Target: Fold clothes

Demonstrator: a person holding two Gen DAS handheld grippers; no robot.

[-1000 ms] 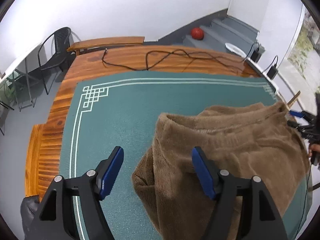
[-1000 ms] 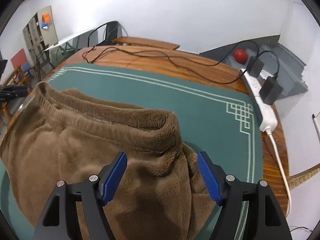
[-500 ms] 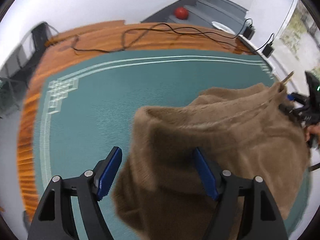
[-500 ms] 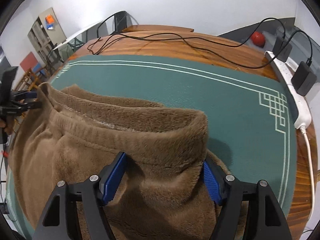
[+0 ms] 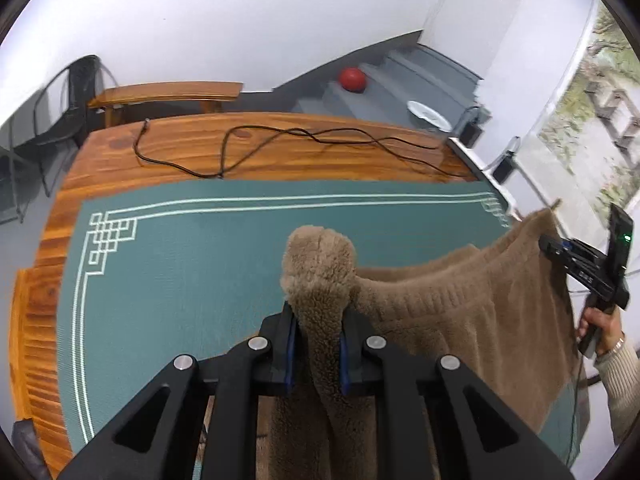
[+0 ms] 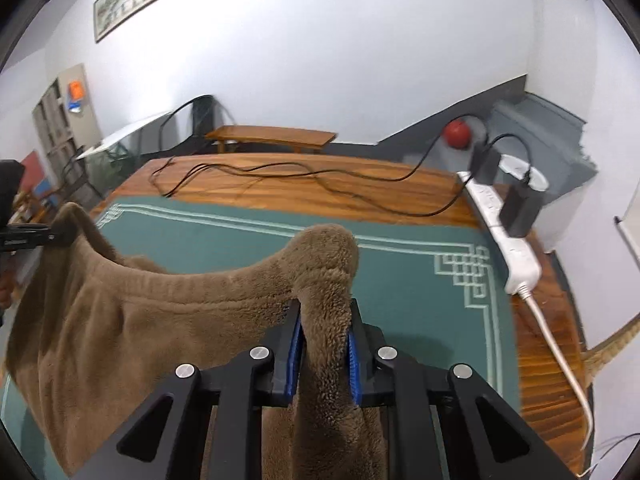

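A brown fleece garment (image 5: 460, 312) hangs stretched by its ribbed waistband between my two grippers, above a green mat (image 5: 192, 264). My left gripper (image 5: 316, 344) is closing hard on one waistband corner, its blue pads (image 5: 290, 348) pressing the fleece, which bulges up between them. In the right wrist view my right gripper (image 6: 324, 344) is closing the same way on the other corner of the garment (image 6: 120, 320). The right gripper (image 5: 560, 250) also shows at the left view's right edge, held by a hand (image 5: 600, 332). The left gripper (image 6: 36, 236) shows at the right view's left edge.
The mat lies on a wooden table (image 5: 280, 152) with a black cable (image 5: 280, 138) across its far side. A white power strip (image 6: 516, 248) with black adapters lies along the table's right edge. Behind are a bench (image 5: 164, 96), a chair (image 5: 68, 100) and a red ball (image 5: 353, 79).
Both grippers went from open around the waistband to shut on it. The garment has come up off the mat and now hangs taut between them.
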